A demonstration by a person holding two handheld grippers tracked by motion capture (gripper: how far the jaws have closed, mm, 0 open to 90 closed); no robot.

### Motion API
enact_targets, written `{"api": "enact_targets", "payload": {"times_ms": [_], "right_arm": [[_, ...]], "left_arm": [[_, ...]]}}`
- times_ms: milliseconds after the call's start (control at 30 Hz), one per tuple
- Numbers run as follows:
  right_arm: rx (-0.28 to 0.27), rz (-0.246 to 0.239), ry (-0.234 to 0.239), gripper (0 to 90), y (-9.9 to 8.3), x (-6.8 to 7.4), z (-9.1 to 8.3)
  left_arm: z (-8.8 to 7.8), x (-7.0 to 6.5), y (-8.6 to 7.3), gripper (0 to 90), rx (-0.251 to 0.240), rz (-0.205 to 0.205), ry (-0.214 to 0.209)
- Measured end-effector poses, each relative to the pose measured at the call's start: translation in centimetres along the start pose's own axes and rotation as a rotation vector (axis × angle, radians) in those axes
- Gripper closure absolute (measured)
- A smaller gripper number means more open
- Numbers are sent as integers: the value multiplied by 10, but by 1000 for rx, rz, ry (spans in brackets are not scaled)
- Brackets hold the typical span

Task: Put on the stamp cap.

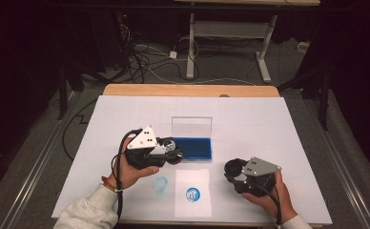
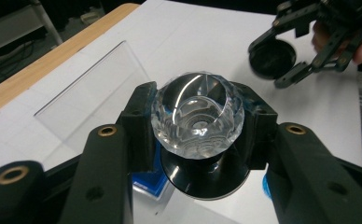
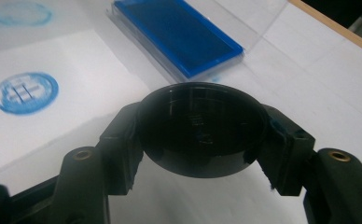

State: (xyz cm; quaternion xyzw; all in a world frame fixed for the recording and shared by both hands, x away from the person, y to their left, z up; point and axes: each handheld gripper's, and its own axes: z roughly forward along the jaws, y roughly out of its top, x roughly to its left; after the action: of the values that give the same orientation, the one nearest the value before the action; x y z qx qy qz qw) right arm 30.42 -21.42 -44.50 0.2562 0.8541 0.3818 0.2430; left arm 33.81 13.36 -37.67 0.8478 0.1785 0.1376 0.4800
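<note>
White paper covers the counter [image 1: 250, 119]. Left gripper [image 2: 195, 135] has its fingers clamped on a faceted clear stamp [image 2: 198, 114], held just beside the blue ink pad [image 1: 192, 149]. Right gripper [image 3: 200, 140] grips the black cap [image 3: 200, 128] near a printed sheet [image 1: 193, 202].

Faceted clear-knobbed stamp [image 2: 198, 116] on black round base, upright, held above blue ink pad; black round cap [image 3: 201, 128] held apart, rightward.

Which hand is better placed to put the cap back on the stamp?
Right. Its tongs hold the round black cap, free above the paper. The left tongs only grip the stamp's crystal handle, near the blue ink pad.
</note>
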Motion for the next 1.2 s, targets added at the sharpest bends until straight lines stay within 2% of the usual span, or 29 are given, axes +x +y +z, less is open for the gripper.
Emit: {"api": "enact_targets", "payload": {"times_ms": [300, 533, 733, 933, 1133, 1200], "right_arm": [[-18, -9, 65, 385, 28, 14, 28], [-24, -21, 105, 385, 41, 25, 45], [-32, -33, 132, 385, 48, 29, 56], [-31, -32, 141, 385, 56, 32, 64], [-60, -36, 168, 386, 67, 36, 69], [-60, -34, 164, 385, 70, 38, 71]], "left_arm": [[10, -4, 8, 542, -12, 12, -14], [13, -6, 13, 542, -22, 17, -20], [16, -7, 14, 542, -15, 19, -20], [18, -7, 14, 542, -9, 26, -18], [23, -5, 15, 542, -8, 22, -17], [25, -5, 15, 542, -12, 17, -22]]}}
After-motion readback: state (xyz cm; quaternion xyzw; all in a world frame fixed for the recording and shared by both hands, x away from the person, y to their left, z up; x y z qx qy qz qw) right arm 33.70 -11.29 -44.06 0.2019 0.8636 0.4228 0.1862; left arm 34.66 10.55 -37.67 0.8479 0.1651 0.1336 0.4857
